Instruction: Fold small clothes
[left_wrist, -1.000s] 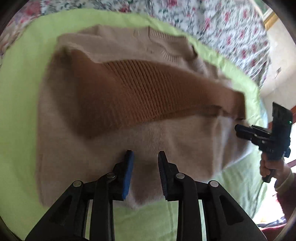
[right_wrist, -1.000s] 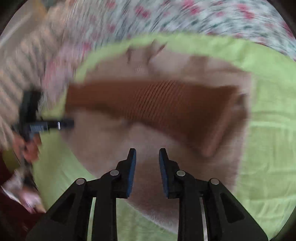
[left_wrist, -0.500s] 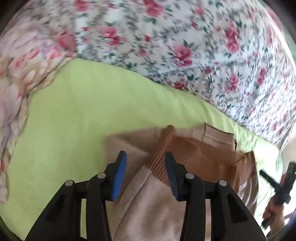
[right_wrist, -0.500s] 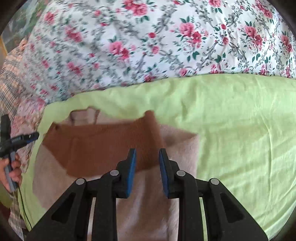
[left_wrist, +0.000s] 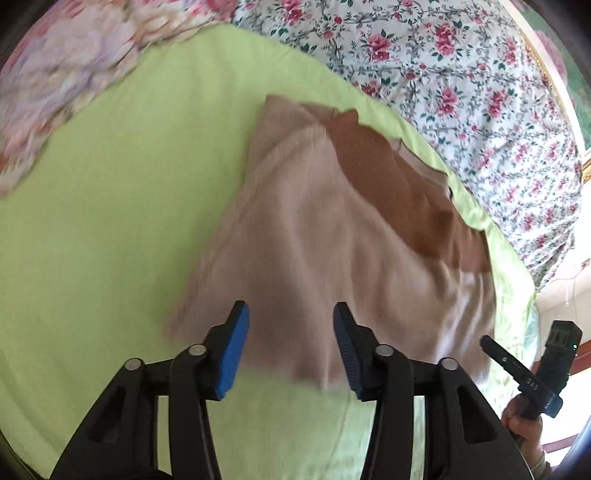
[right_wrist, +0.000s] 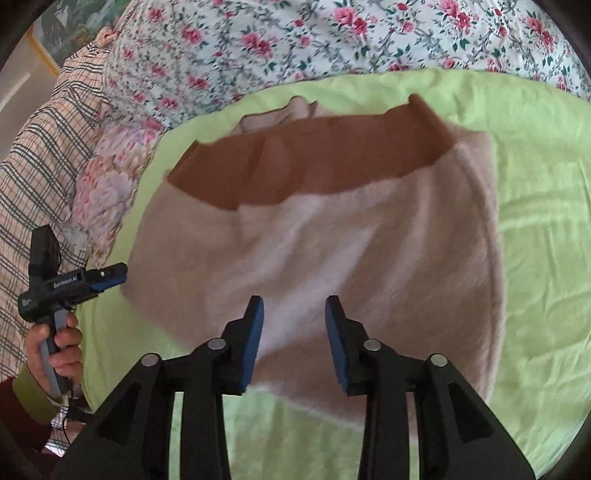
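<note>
Sweater (right_wrist: 369, 258) — folded, ahead of both tongs. Left tongs (left_wrist: 291, 347), right tongs (right_wrist: 294, 332): parted, empty. Step, judged: between folds; next needs an edge grip.

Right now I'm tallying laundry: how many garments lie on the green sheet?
1. A beige-and-brown sweater lies folded mid-sheet on the green sheet, ahead of both open hand-held grippers. Anything beneath it would be hidden.

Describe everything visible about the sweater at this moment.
The sweater is a small knit, fuzzy pale beige with a darker brown ribbed band across its far part. It lies folded over itself, slightly rumpled, flat on the lime green sheet. Both the left gripper and the right gripper are open above its near edge; neither grips it.
</note>
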